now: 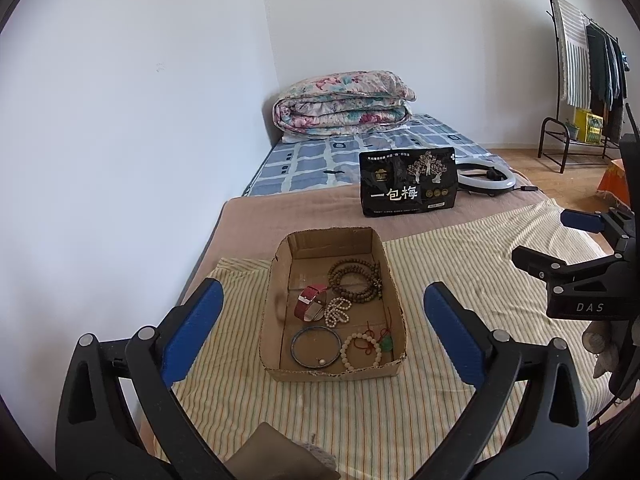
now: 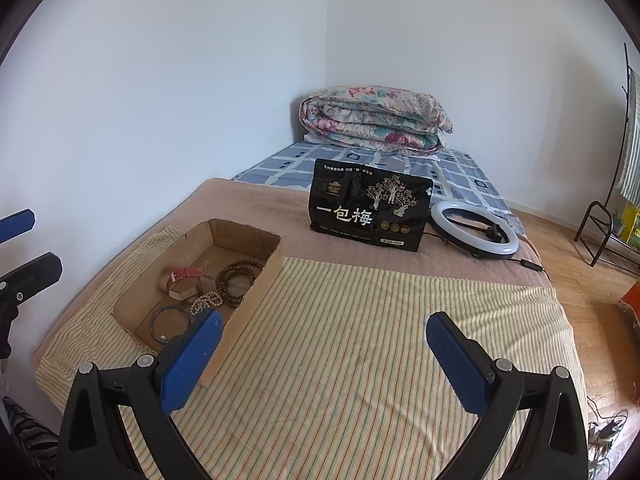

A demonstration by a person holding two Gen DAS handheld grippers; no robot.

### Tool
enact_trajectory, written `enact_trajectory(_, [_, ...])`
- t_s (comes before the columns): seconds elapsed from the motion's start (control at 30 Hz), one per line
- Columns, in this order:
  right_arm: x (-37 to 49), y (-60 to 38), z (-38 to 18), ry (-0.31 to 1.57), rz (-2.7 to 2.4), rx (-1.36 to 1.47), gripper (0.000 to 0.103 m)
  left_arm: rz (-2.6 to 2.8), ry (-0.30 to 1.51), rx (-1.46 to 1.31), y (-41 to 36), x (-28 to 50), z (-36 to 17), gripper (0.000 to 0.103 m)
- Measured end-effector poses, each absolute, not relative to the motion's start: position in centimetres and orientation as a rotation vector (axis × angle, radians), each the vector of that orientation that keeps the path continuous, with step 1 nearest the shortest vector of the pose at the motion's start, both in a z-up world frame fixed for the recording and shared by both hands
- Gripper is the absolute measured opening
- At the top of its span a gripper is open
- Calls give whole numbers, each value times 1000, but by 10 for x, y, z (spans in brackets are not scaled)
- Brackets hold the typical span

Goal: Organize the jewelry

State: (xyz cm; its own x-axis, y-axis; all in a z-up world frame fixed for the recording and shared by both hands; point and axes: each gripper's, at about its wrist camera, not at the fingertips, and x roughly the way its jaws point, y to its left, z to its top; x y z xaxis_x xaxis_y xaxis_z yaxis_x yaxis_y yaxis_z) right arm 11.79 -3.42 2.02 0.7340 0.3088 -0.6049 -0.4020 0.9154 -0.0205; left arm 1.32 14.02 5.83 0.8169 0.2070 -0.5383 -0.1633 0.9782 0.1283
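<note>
A shallow cardboard box (image 1: 276,304) (image 2: 256,280) sits on the striped cloth (image 1: 360,408) (image 2: 360,340) on the bed. Inside lie a brown wooden bead string (image 1: 354,278) (image 2: 236,276), a red-strapped watch (image 1: 310,300) (image 2: 184,280), a small pale bead string (image 1: 338,311), a dark bangle (image 1: 316,346) (image 2: 170,322) and a white bead bracelet with red cord and a green charm (image 1: 366,350). My left gripper (image 1: 324,328) is open just before the box, with nothing between its fingers. My right gripper (image 2: 324,352) (image 1: 560,240) is open over the cloth to the right of the box, holding nothing.
A black snack bag (image 1: 408,182) (image 2: 368,210) stands behind the box, with a ring light (image 1: 486,176) (image 2: 474,232) beside it. A folded floral quilt (image 1: 344,102) (image 2: 376,120) lies at the far end by the wall. A clothes rack (image 1: 584,72) stands on the wooden floor at right.
</note>
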Motion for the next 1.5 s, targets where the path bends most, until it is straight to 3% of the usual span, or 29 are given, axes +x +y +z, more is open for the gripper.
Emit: enact_trajectory(1.5, [122,-39,11,668,367,-156,103,226,557,84,147,14,63,102])
